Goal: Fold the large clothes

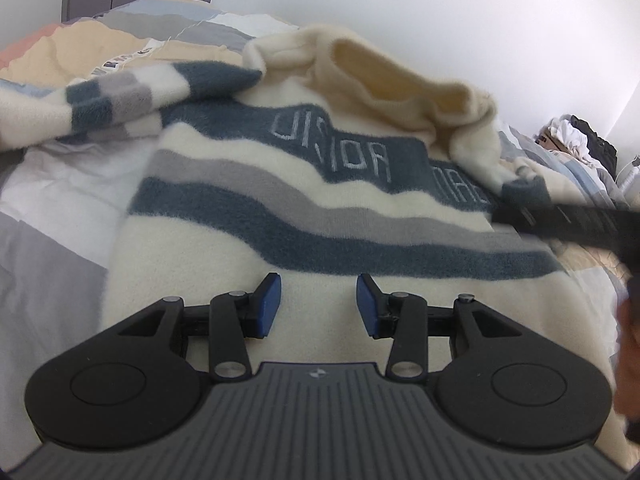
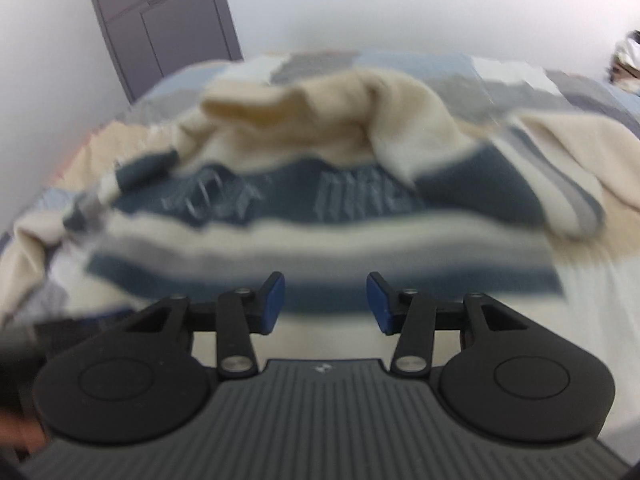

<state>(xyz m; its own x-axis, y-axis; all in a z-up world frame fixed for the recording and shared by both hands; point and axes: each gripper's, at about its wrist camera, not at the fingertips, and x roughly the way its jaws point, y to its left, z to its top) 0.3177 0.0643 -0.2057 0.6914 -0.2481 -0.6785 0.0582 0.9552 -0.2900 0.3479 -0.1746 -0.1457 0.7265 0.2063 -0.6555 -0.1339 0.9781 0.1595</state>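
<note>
A large cream fleece sweater [image 1: 248,240] with blue and grey stripes and pale lettering lies spread on the bed, its hem toward me. One sleeve [image 1: 112,104] stretches off to the left and the cream neck part [image 1: 380,72] is bunched at the far end. My left gripper [image 1: 319,304] hovers over the plain cream lower part, its blue pads [image 1: 270,304] apart with nothing between them. In the right wrist view the sweater [image 2: 320,236] is blurred. My right gripper [image 2: 326,304] stands over its lowest blue stripe, pads apart and gripping nothing.
The bed's patchwork duvet [image 1: 52,208] in grey, white, beige and blue lies under the sweater. A blurred black tool [image 1: 568,224] and a hand [image 1: 628,360] reach in from the right. A clothes pile [image 1: 572,136] sits far right. A grey door [image 2: 160,20] stands behind the bed.
</note>
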